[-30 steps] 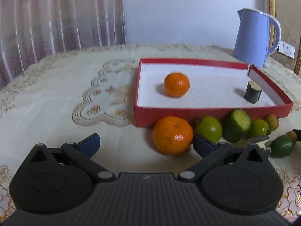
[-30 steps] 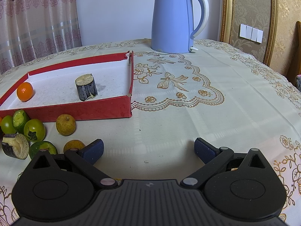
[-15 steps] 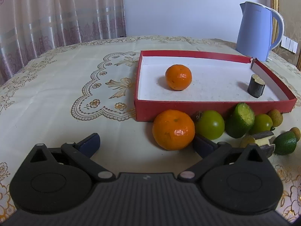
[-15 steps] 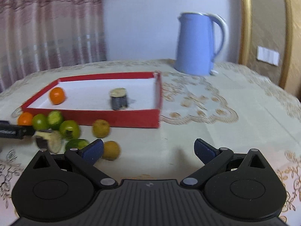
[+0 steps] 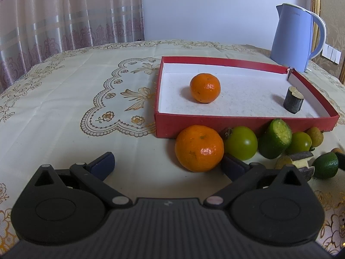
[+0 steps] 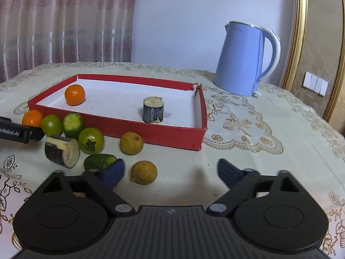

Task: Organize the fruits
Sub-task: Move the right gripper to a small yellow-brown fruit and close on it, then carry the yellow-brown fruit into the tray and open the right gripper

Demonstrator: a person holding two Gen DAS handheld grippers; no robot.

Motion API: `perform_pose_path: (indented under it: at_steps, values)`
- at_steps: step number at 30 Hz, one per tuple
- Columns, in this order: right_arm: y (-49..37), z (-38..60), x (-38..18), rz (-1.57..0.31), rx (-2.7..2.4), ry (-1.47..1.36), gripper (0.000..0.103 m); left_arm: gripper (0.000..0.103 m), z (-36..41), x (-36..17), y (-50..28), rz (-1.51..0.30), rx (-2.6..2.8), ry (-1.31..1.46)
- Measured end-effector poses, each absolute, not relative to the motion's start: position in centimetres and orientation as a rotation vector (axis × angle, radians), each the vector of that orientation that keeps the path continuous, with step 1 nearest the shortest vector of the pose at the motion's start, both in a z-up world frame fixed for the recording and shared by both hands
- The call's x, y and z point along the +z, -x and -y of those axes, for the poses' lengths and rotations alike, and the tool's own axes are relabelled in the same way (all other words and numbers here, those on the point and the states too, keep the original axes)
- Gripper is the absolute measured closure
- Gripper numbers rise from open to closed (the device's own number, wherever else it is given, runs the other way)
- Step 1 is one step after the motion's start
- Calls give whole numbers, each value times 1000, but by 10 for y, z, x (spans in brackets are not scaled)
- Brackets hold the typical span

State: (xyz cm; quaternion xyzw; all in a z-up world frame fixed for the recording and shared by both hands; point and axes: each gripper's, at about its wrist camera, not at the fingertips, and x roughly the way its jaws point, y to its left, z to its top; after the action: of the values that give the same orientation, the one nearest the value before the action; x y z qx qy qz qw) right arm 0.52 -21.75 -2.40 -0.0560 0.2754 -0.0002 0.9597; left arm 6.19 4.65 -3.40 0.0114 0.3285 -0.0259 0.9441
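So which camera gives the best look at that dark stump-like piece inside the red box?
The right wrist view: the dark piece stands near the middle, large, its pale cut top and streaked side plain. The left wrist view shows it smaller, off by the red box wall.

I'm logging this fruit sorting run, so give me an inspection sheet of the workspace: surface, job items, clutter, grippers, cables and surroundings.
Surface: table under a cream embroidered cloth.
Job's things: red tray holds one orange and a dark cut stump; outside along its front lie a second orange, green fruits, cut pieces and two brown round fruits.
Clutter: blue kettle behind the tray.
Grippers: left gripper open, the second orange by its right finger; right gripper open, empty.
Cables: nothing seen.
Surroundings: curtain, wall switches.
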Motion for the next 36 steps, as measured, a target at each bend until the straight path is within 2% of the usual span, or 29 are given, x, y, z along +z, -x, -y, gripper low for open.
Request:
perform_pose_path:
  at_steps: [1, 2, 6, 9, 10, 11, 17, 26, 36]
  values:
    - [-8, 221, -25, -574, 2, 95, 34, 0, -46, -34, -62, -669, -53, -23]
    - [-11, 223, -26, -593, 7, 82, 41, 0, -46, -34, -62, -669, -53, -23]
    - [-14, 224, -28, -622, 27, 66, 43, 0, -46, -34, -62, -669, -53, -24]
    - [-11, 216, -28, -609, 48, 114, 60, 0, -47, -34, -62, -669, -53, -23]
    - [-10, 213, -28, -606, 57, 127, 68, 0, -46, -34, -62, -669, -53, -23]
    - [-10, 212, -28, -604, 61, 133, 70, 0, -47, -34, -62, -669, -53, -23]
    - [-10, 217, -28, -614, 65, 83, 76, 0, -46, -34, -62, -669, -53, -24]
    - [-12, 225, -25, -613, 54, 56, 76, 0, -46, -34, -62, -669, -53, -24]
    - [-23, 230, 16, -486, 29, 96, 79, 0, -46, -34, -62, -669, -53, -24]
